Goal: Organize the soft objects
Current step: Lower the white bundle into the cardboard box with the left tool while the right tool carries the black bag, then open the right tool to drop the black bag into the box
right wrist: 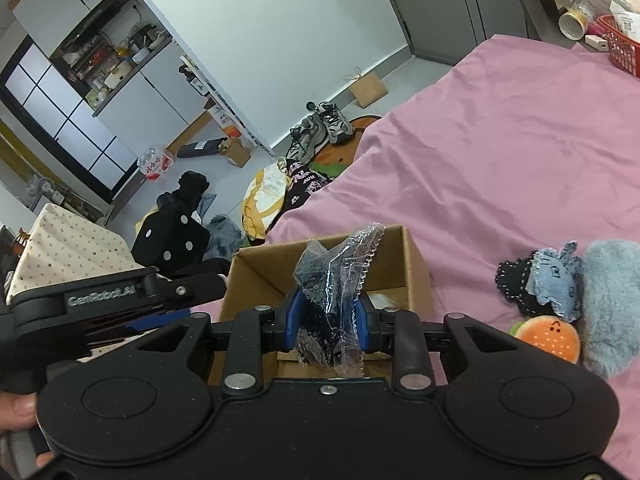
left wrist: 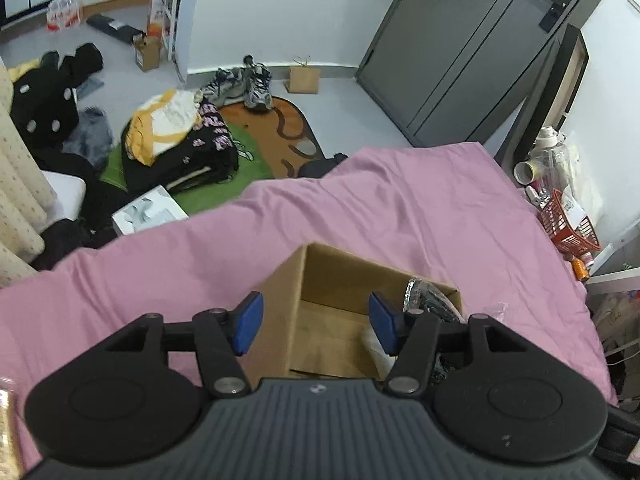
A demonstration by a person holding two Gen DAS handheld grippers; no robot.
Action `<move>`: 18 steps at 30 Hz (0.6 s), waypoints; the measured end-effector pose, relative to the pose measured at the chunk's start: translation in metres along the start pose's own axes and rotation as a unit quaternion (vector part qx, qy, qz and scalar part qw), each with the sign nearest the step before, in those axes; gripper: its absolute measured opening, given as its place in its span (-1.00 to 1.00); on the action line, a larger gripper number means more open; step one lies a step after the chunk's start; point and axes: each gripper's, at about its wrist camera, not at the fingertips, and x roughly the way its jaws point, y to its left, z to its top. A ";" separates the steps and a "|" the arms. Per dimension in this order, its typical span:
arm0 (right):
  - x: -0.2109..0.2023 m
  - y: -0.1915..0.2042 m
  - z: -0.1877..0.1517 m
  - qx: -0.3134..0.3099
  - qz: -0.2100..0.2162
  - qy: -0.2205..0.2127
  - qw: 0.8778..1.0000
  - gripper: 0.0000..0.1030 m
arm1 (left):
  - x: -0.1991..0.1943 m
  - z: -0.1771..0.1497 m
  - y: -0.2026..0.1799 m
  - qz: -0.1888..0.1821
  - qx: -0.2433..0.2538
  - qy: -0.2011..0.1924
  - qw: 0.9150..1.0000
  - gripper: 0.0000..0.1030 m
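Right gripper (right wrist: 328, 320): clamped on the bagged dark item (right wrist: 332, 280), blue pads pinching its middle, crinkly film sticking up above them

Bagged dark item: held over the near edge of the cardboard box (right wrist: 416, 264), which sits on the pink bedsheet (right wrist: 500, 160)

Feel: looks light and squashy, and the clear film is likely slippery (a firm mid-body pinch seems wiser than grabbing loose film)

Left gripper (left wrist: 316, 326): jaws apart, holding nothing, poised over the box's left side

Waiting pile: blue fluffy toy (right wrist: 612, 304), denim doll (right wrist: 556, 280) and orange plush (right wrist: 548, 338) huddle touching on the sheet, right of the box

Their handling: soft, compressible; take each by its bulk
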 end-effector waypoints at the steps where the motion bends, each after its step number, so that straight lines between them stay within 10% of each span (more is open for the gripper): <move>1: 0.001 0.000 0.000 0.000 0.003 -0.002 1.000 -0.46 | -0.002 0.000 0.001 0.002 0.000 0.002 1.000 0.11; 8: 0.007 -0.003 0.000 0.048 0.046 -0.022 0.998 -0.08 | -0.025 -0.004 0.009 0.017 -0.011 -0.007 1.000 0.18; 18: -0.037 0.005 -0.016 0.009 0.023 -0.025 0.999 -0.06 | -0.059 -0.024 0.004 0.047 -0.004 -0.007 0.999 0.54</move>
